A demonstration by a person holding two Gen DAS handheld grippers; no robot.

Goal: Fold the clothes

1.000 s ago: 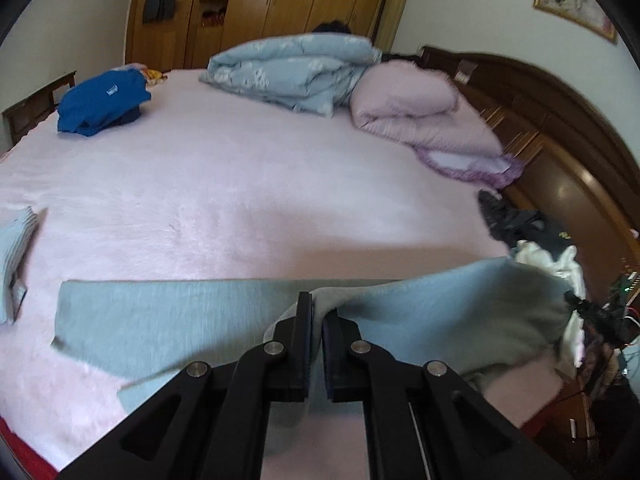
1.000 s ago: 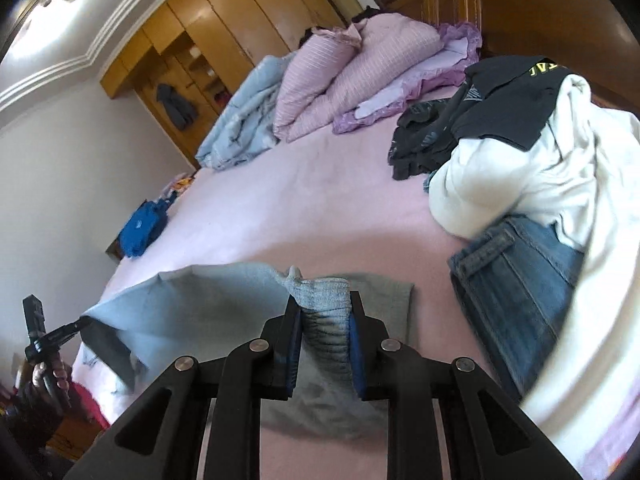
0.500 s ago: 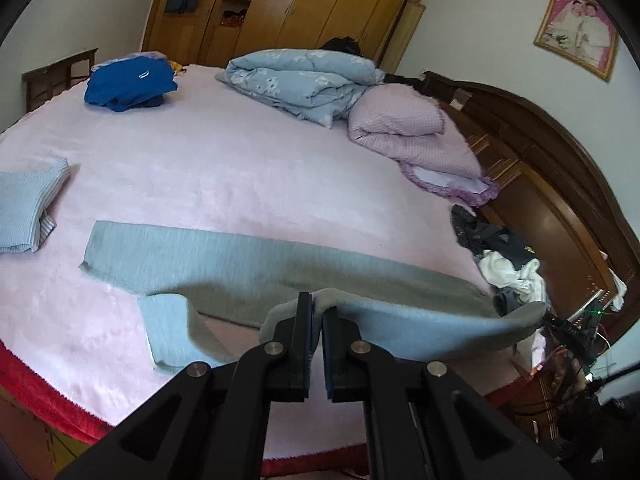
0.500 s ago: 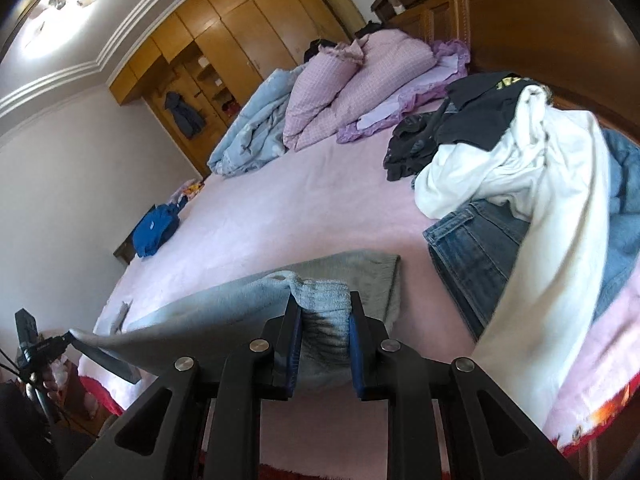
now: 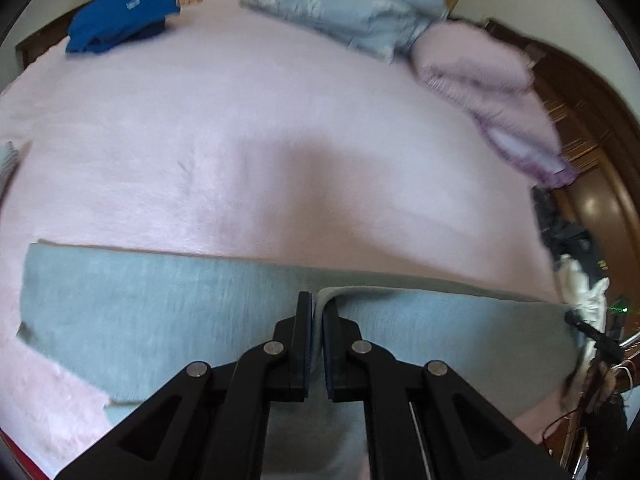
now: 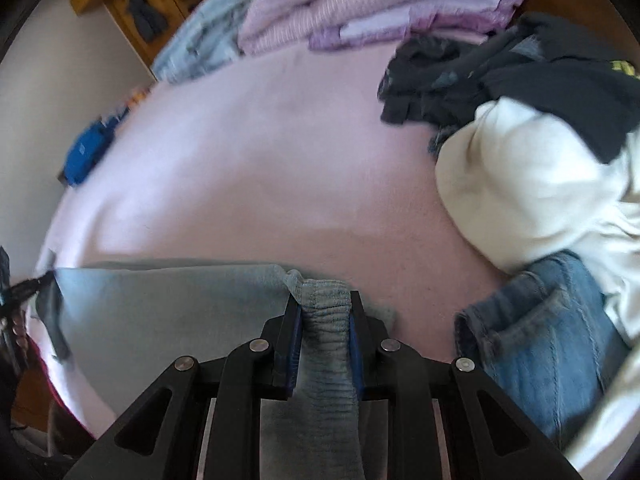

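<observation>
Grey-blue garment spread across the pink bed at 6 o'clock; left gripper clamped thin on its folded edge; right gripper clamped on a bunched ribbed hem. Only in left view: light blue quilt at 12. Only in right view: jeans at 4, white garment at 3.

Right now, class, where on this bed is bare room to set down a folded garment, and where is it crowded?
Free: the wide pink bedspread between the grey-green garment, blue folded top and pale blue quilt. Crowded: the side with white garment, black clothes and jeans.
</observation>
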